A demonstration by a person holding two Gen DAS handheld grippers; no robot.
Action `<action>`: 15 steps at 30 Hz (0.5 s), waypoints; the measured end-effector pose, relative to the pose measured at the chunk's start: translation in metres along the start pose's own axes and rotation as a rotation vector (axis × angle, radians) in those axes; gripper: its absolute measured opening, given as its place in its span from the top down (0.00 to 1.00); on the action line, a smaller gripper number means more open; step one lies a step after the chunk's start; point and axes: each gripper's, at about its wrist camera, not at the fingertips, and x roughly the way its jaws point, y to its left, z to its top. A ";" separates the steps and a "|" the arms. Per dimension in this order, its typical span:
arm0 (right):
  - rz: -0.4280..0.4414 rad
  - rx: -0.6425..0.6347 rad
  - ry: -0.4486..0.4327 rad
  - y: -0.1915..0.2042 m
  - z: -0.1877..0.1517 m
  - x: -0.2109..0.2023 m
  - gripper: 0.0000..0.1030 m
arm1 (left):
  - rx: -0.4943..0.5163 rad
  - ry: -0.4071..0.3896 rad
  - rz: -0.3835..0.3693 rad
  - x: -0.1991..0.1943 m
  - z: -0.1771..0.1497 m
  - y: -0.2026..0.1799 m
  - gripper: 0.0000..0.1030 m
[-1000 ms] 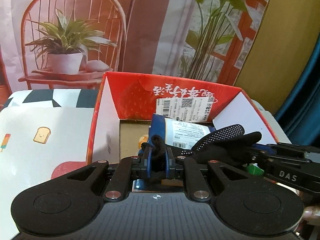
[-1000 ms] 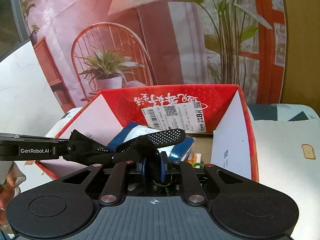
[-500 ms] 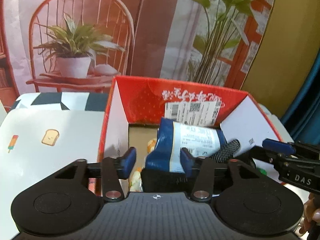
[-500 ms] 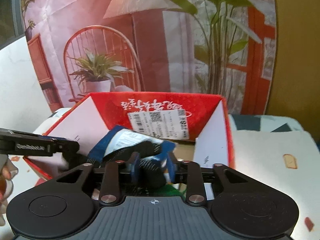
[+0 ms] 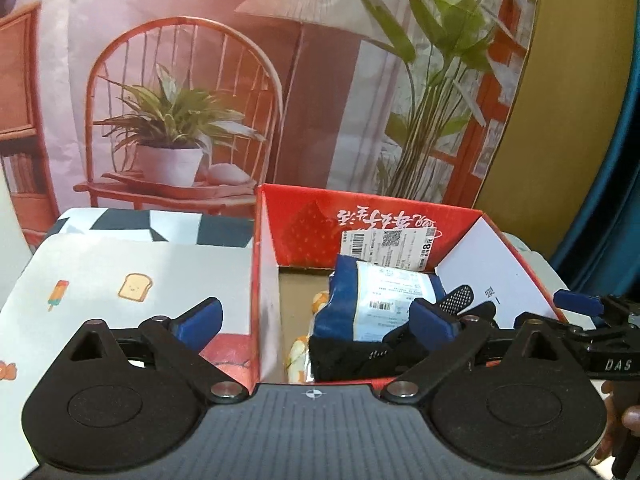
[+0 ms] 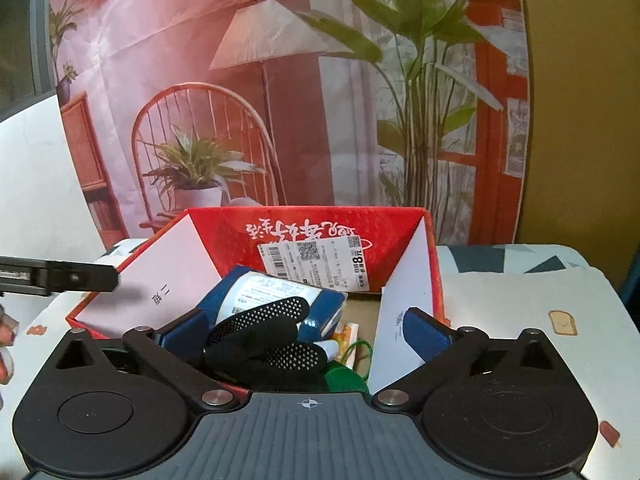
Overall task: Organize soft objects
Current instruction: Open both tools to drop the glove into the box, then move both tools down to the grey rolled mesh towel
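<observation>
The left hand-held gripper [image 5: 316, 322] has a matte black body: a ribbed dark grey centre plate with a small white crosshair mark, flanked by two round black lobes, each with a shallow circular recess. From the lobes run black link arms with triangular cut-outs, pinned with silver round-headed screws and smaller copper-toned ones. Its fingers [image 5: 200, 316] end in blue pads. The right hand-held gripper [image 6: 308, 330] is built the same, with the same crosshair, silver screws and blue-padded fingers [image 6: 424, 330]. Seen from the left one, its black side carries white letters "DAS".
</observation>
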 end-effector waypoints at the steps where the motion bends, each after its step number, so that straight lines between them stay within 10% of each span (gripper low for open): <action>1: -0.004 0.005 -0.004 0.000 -0.002 -0.002 0.00 | 0.005 -0.008 0.005 -0.003 -0.003 0.001 0.02; 15: -0.028 0.020 -0.109 -0.012 -0.044 -0.045 0.00 | 0.022 -0.017 0.074 -0.029 -0.055 0.016 0.02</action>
